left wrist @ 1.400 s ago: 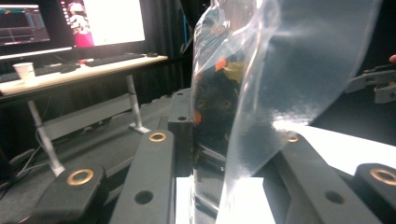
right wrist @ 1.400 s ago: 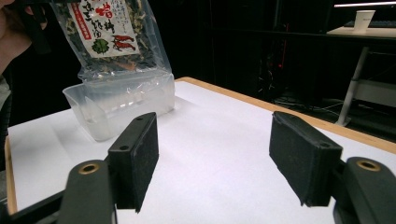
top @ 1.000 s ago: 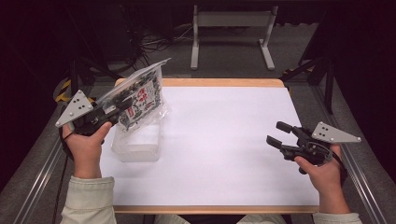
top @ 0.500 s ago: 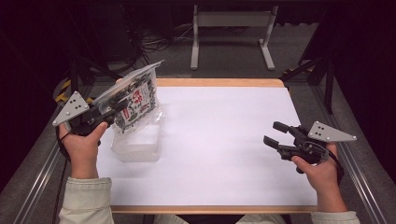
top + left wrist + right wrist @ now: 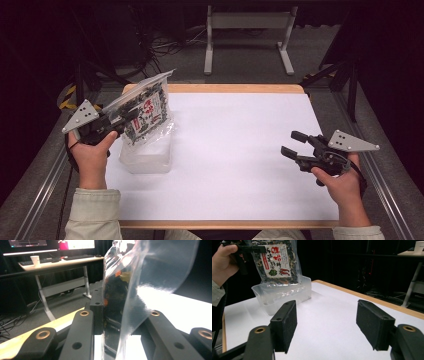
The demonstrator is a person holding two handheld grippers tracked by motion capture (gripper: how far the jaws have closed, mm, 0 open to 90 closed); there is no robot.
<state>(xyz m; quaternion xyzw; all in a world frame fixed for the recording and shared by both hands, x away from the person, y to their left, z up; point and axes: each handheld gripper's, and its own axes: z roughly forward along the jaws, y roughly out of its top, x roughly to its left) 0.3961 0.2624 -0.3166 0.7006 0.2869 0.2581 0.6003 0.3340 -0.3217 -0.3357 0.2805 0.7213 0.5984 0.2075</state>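
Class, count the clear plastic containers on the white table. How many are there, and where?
1: a clear container at the table's left, below the snack bag that the left tool holds.

1. I see a white table top [image 5: 240, 150] with a wooden edge [image 5: 235, 88] at its far side.
2. At 12 o'clock, beyond the table, a grey stand [image 5: 248, 35] sits on the floor.
3. At 11 o'clock, loose cables [image 5: 165, 47] lie on the floor.
4. At 9 o'clock, a yellow-and-black striped marking [image 5: 66, 97] is partly hidden.
5. The left gripper view shows a desk [image 5: 57, 263] carrying a keyboard [image 5: 78, 257], a white cup [image 5: 35, 260] and a lit monitor [image 5: 27, 243].
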